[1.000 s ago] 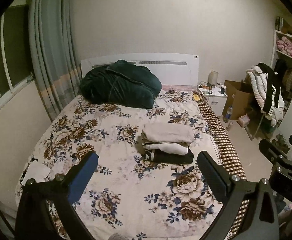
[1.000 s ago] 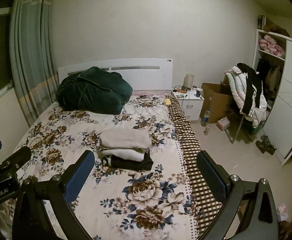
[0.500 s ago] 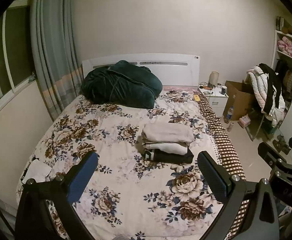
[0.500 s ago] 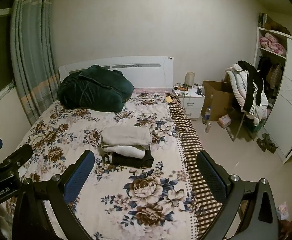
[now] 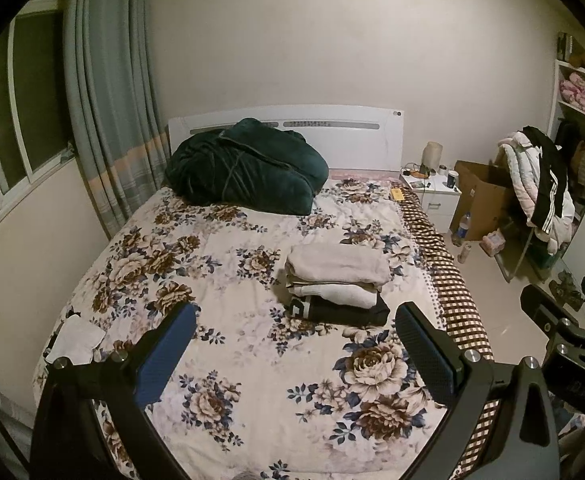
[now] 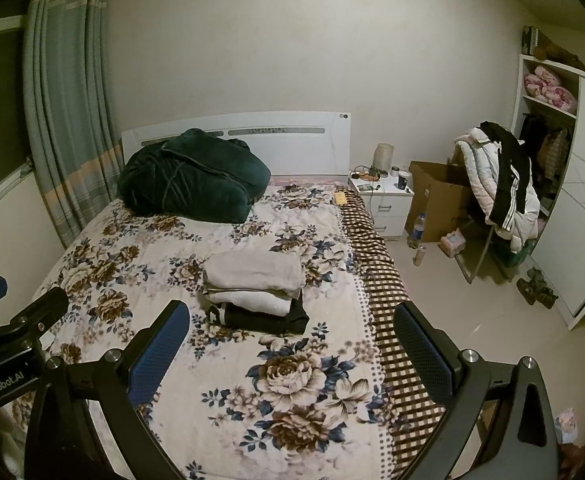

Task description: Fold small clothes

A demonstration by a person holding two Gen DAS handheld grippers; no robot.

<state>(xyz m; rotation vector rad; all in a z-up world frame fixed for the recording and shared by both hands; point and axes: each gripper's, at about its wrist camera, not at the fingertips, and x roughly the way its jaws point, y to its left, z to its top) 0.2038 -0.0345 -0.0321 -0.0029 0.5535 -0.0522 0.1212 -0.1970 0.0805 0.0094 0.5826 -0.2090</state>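
Bedroom with a floral-quilted bed (image 5: pixel 228 280) filling the view. Three folded clothes form a stack (image 5: pixel 336 284) on the bed, toward its checked right edge: beige on top, white in the middle, black at the bottom. Beyond the stack, a dark green bundle (image 5: pixel 248 168) rests against the headboard. Left gripper (image 5: pixel 292 350) and right gripper (image 6: pixel 290 350) hover before the stack, fingers spread wide, holding nothing.

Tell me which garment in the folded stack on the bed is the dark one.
The bottom garment of the stack: black with a white marking at its left end. The two above it, the beige top one and the white middle one, are pale.
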